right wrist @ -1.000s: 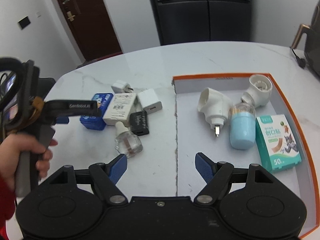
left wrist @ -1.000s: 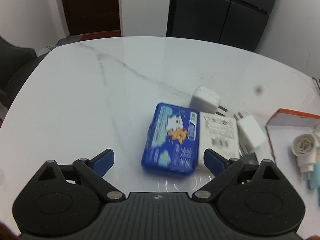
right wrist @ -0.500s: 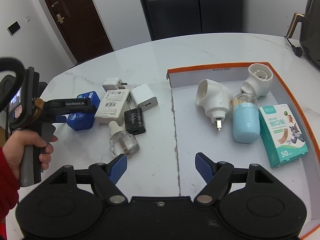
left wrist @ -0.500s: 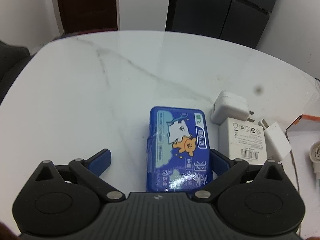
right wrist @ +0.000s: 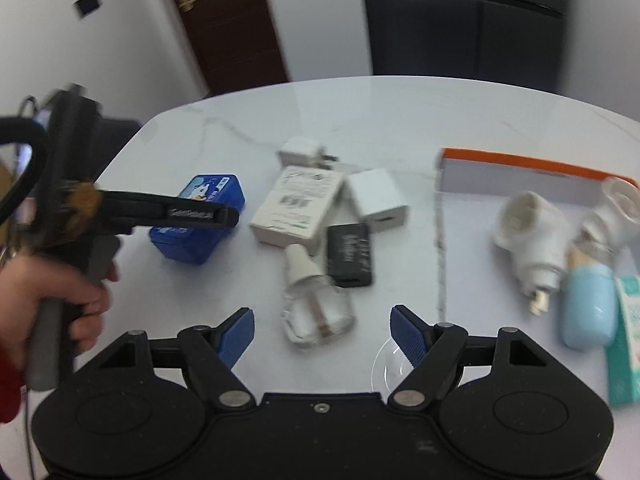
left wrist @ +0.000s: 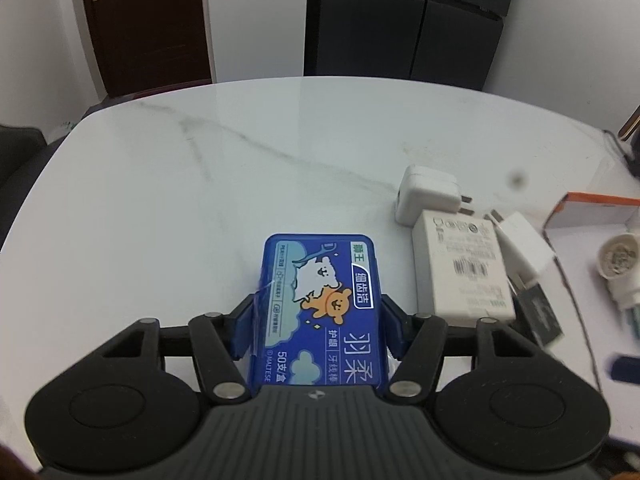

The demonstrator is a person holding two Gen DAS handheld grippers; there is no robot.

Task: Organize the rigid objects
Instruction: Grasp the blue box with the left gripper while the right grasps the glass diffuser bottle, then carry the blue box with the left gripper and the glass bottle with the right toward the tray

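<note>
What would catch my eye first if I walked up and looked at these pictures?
Probably the bright blue box with cartoon animals, clamped between the left gripper fingers low on the white marble table. Next, the cluster of white chargers and a small clear bottle at mid-table, ahead of the open right gripper. At right sits an orange-rimmed tray already holding items.

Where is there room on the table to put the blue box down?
The marble table is bare left of and beyond the blue box, out to the far edge. In the orange-edged tray the near-left floor looks free. It is crowded around the white adapter box, black card reader and glass bottle.
</note>
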